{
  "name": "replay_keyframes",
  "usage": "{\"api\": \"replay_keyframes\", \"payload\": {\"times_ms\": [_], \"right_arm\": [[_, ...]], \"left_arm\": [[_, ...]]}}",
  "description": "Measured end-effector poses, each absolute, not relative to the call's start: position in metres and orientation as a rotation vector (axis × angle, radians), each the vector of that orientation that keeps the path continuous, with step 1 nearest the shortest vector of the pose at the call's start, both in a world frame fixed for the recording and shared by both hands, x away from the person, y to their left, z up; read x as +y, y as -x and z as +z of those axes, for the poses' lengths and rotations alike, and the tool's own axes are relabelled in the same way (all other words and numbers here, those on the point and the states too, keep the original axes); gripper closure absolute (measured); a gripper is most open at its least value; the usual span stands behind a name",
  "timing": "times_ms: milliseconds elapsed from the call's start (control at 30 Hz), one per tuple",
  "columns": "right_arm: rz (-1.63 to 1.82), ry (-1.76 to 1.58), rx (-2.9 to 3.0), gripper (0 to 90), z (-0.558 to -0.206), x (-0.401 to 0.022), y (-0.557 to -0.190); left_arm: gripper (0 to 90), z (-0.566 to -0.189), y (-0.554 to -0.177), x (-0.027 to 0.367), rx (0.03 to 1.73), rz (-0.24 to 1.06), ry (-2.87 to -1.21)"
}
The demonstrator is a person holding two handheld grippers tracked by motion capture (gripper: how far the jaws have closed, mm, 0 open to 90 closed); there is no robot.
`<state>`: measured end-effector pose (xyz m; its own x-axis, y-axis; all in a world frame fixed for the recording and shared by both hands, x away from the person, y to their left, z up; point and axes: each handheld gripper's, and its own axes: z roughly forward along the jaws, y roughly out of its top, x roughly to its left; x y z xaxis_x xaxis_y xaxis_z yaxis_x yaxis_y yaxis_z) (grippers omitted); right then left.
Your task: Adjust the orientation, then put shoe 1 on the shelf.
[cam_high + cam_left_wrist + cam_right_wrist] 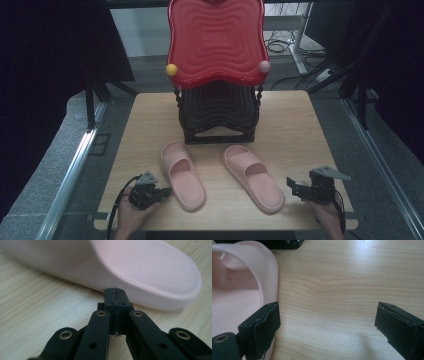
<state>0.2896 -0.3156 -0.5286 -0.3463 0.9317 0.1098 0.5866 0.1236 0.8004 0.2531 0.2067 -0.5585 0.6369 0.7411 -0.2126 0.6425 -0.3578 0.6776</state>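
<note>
Both pink rubber slide slippers, left (182, 174) and right (253, 178), are lying ungrasped on the wooden desk (295, 125): left tongs (162, 192) sitting closed and empty by the left heel, right tongs (291, 184) gaping beside the right slipper.

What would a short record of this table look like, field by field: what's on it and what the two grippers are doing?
surface: wooden table
footwear: left pink slipper and right pink slipper, side by side, toes toward the rack
rack: black tiered shoe rack with a red top shelf, behind the slippers
left gripper: shut, tips at the left pink slipper's heel side, holding nothing
right gripper: open, beside the right pink slipper, holding nothing
</note>
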Motion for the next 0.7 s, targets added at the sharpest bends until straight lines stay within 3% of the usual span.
{"api": "replay_keyframes", "payload": {"times_ms": [233, 433, 700], "right_arm": [[1.1, -1.451, 1.972, 9.9, -0.523, -0.311, -0.286], [1.129, -1.387, 1.97, 12.8, -0.515, -0.304, -0.281], [1.214, -1.214, 1.941, 23.5, -0.492, -0.282, -0.259]], "left_arm": [[88.3, -0.553, -0.251, 0.212, 1.095, 0.249, -2.016], [60.6, -0.546, -0.247, 0.237, 1.198, 0.387, -1.829], [40.7, -0.543, -0.246, 0.246, 1.243, 0.435, -1.745]]}}
